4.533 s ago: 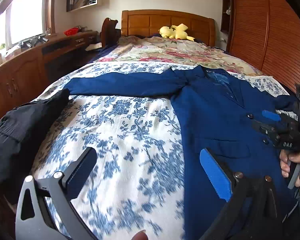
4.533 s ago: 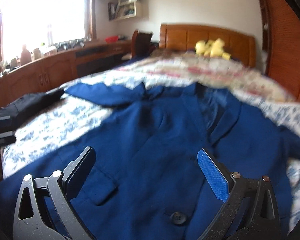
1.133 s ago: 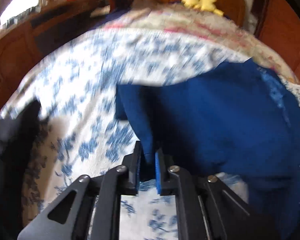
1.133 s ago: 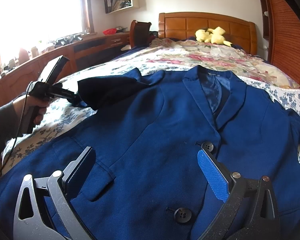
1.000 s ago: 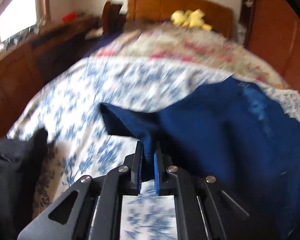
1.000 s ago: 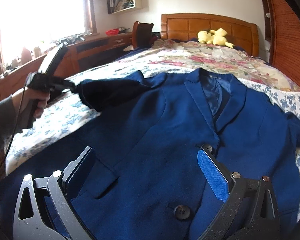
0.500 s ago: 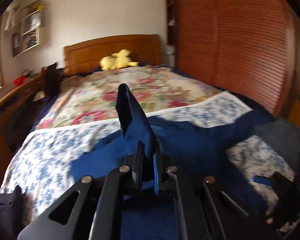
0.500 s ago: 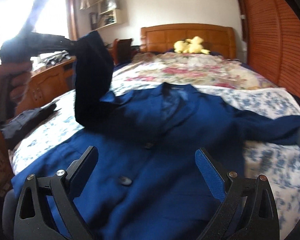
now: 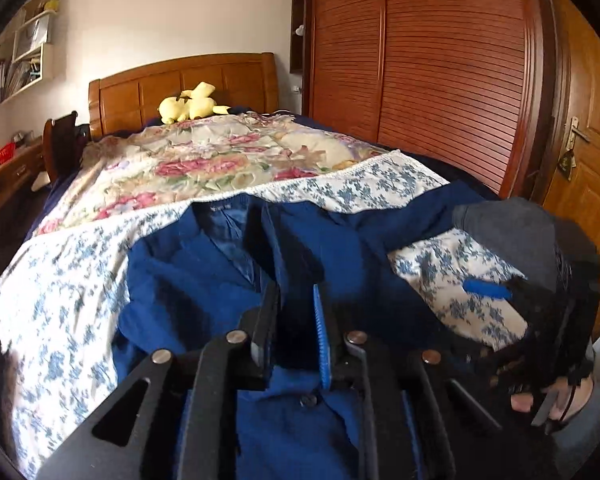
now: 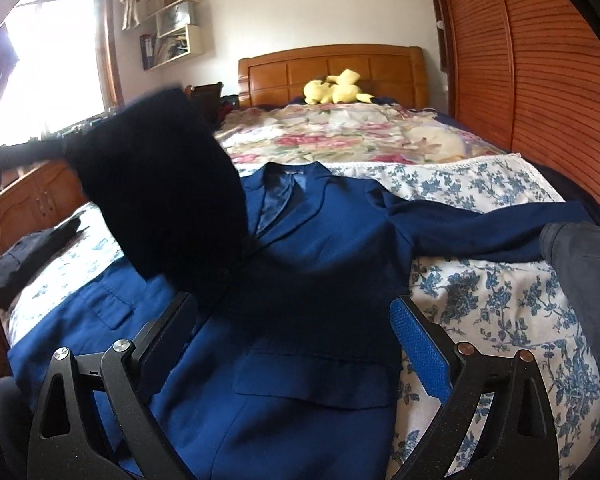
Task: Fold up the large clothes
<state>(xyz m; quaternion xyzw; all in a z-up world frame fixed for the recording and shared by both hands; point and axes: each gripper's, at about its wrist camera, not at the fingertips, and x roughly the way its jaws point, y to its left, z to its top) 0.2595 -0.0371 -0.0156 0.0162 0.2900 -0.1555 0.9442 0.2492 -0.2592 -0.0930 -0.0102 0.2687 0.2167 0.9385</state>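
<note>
Right, my left tongs [image 9: 296, 328] are clamped on the sleeve [image 10: 160, 184] of the blue jacket [image 10: 300, 280], fabric bunched between the pads w/ the cuff end lifted over the chest. My right tongs [image 10: 292, 336] hang wide apart above the near hem, holding nothing. Jacket lies front-up across the blue-flowered sheet [image 10: 480, 300], collar toward the far headboard [image 10: 332, 68], other sleeve [image 10: 480, 224] stretched out flat to the right.

Step in hand, I'd say: lay this sleeve across the front so it sits inside the body outline. To do it well:
- carry the cuff across low and slow, let it drape straight, no twist at the shoulder seam;
- aim the fold line at the shoulder, approx. parallel to the side seam, so the lapel isn't dragged;
- put cloth down before letting go, else it'll flop back or bunch;
- use the free right tongs to pin or smooth the chest panel while the sleeve lands.

Risk: thick suit cloth springs, so the fold may pop open; press it flat once down. Dark clothes [image 10: 32, 248] at the left edge are well apart, no bother.
</note>
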